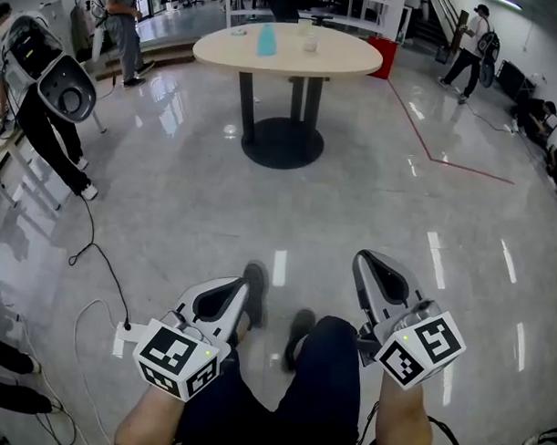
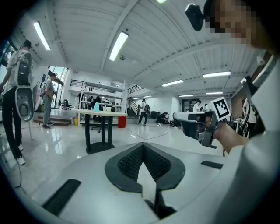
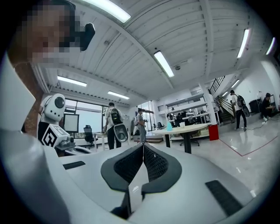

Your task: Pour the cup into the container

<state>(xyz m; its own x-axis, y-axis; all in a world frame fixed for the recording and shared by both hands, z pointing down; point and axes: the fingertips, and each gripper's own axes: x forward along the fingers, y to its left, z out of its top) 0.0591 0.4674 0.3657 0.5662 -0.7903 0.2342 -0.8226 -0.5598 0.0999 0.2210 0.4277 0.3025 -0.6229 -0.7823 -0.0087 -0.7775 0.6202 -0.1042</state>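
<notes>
The light blue cup (image 1: 267, 39) stands upright on a round beige table (image 1: 348, 60) with a dark pedestal, well ahead of both grippers' fingers. Just to the cup's right on the same table top sits a small clear container (image 1: 309, 43), apart from the cup.

The left gripper (image 1: 252, 284) has its fingers pressed together with nothing between them. Its own view shows the ribbed black pads meeting in a closed line, with the cup far off and somewhat left of the fingertips. The right gripper (image 1: 364, 258) is likewise closed on nothing, its pads flush together. In its view the table with the cup lies far off, to the right of the fingertips.

Both grippers are held over a glossy grey floor (image 1: 352, 201). A white power strip (image 1: 126, 335) with its cable lies on the floor to the left of the left gripper's fingers. A red bin (image 1: 385, 55) stands at the table's far right side.
</notes>
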